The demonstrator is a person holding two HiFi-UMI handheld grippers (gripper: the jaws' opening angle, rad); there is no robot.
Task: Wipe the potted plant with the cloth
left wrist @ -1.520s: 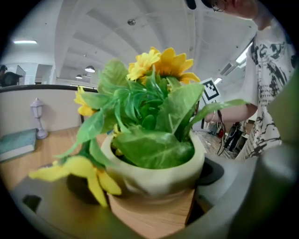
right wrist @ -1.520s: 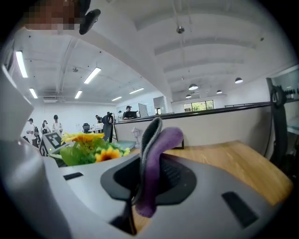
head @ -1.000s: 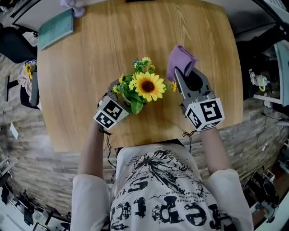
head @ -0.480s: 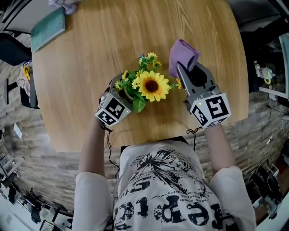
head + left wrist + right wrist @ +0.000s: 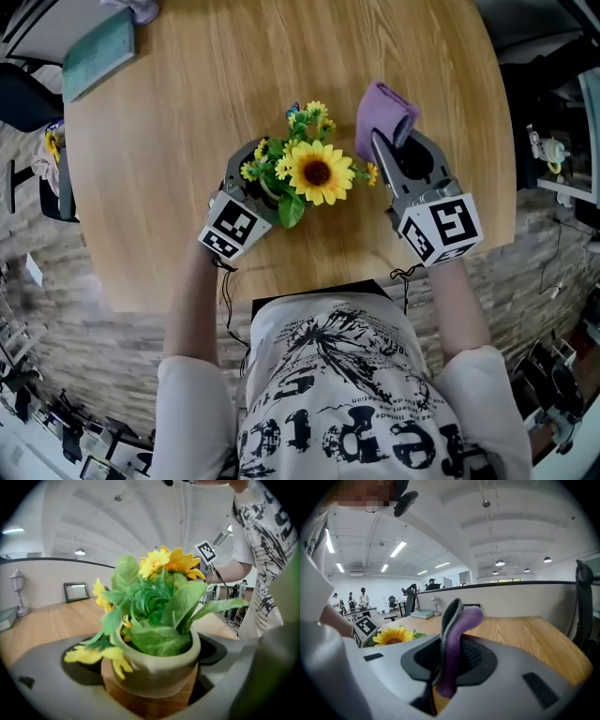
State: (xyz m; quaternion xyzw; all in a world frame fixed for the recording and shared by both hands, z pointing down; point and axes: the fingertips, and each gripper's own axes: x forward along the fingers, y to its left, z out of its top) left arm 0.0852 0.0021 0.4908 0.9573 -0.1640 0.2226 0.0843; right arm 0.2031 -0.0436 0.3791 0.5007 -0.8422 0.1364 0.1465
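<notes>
From where I sit, the potted plant [image 5: 286, 192] stands on the wooden table [image 5: 187, 122], on the half nearer the person and a little right of centre; its big sunflower [image 5: 317, 172] faces up at the head camera. The left gripper [image 5: 265, 178] reaches in around the pot [image 5: 157, 674]; its jaws have just been opening and now stand about as wide as they go, with the pot between them and a dark gap showing on each side, so I read no grip there; a few yellow petals droop over the left gap. The right gripper [image 5: 401, 157] sits just right of the plant, apart from it, and its jaws are pinched together on the purple cloth [image 5: 382, 111]; the cloth stands up out of the jaws and folds over at the top. Room to work: bare wood runs wide beyond the plant and off to its left, right out to the green book [image 5: 98, 52] at the far left corner; on the right the table's curved edge comes fairly near the cloth hand; the near edge lies just behind both grippers, against the person's shirt [image 5: 347, 394].
</notes>
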